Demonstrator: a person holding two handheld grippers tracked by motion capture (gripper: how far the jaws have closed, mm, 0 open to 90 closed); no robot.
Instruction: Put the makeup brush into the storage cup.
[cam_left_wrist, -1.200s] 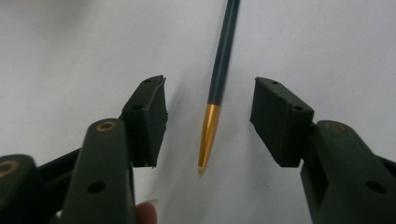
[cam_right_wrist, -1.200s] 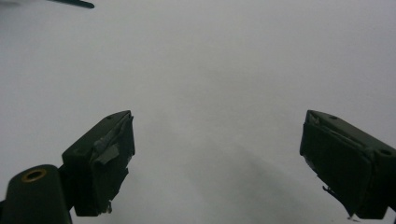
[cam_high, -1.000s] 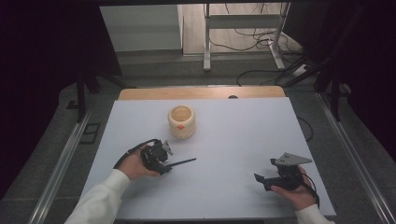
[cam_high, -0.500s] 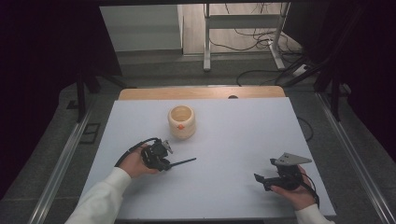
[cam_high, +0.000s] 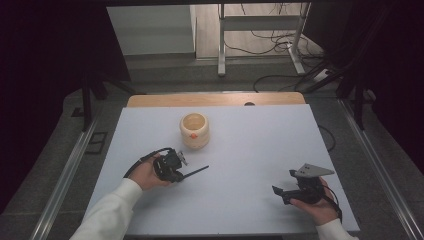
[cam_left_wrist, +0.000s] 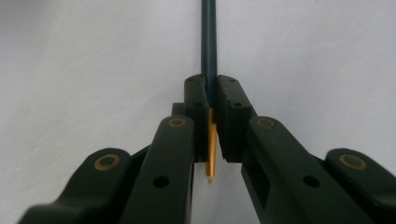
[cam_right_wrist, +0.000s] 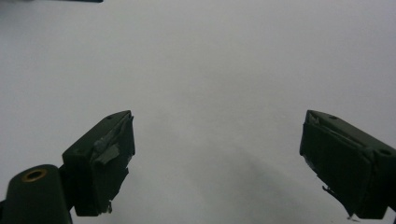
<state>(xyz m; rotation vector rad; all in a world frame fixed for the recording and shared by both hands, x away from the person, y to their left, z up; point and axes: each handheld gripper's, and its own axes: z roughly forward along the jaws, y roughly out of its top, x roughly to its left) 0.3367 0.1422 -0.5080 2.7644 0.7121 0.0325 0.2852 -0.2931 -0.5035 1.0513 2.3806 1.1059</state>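
Left gripper (cam_high: 176, 170) clamping a dark pencil (cam_high: 196, 172), jaws pressed tight against the shaft on both sides. In the left gripper view, pencil (cam_left_wrist: 208, 51) running straight out ahead between the pads, its sharpened yellowish tip (cam_left_wrist: 210, 158) pointing back toward the camera. Seen from the high view, pencil sticking out toward the middle of the bench (cam_high: 260, 150), held low over the white top; touching the surface or not, cannot tell. Left hand (cam_high: 145, 175) wrapping the gripper body near the left part of the front edge, cable looping behind it, white sleeve (cam_high: 107, 212) coming in from the front edge.

Right gripper (cam_high: 287, 192) resting in the right hand (cam_high: 320, 202) near the front right corner, well apart from the left one, jaws spread wide and gripping nothing. In the right gripper view, right gripper (cam_right_wrist: 217, 158) showing bare white surface between its two pads.

Sitting farther back, between the left gripper and the far edge and left of centre: a round cream-coloured pot (cam_high: 194, 130), open at the top, upright, with a small orange mark on its front. Pot standing near the pencil's far end, clearly apart from it.
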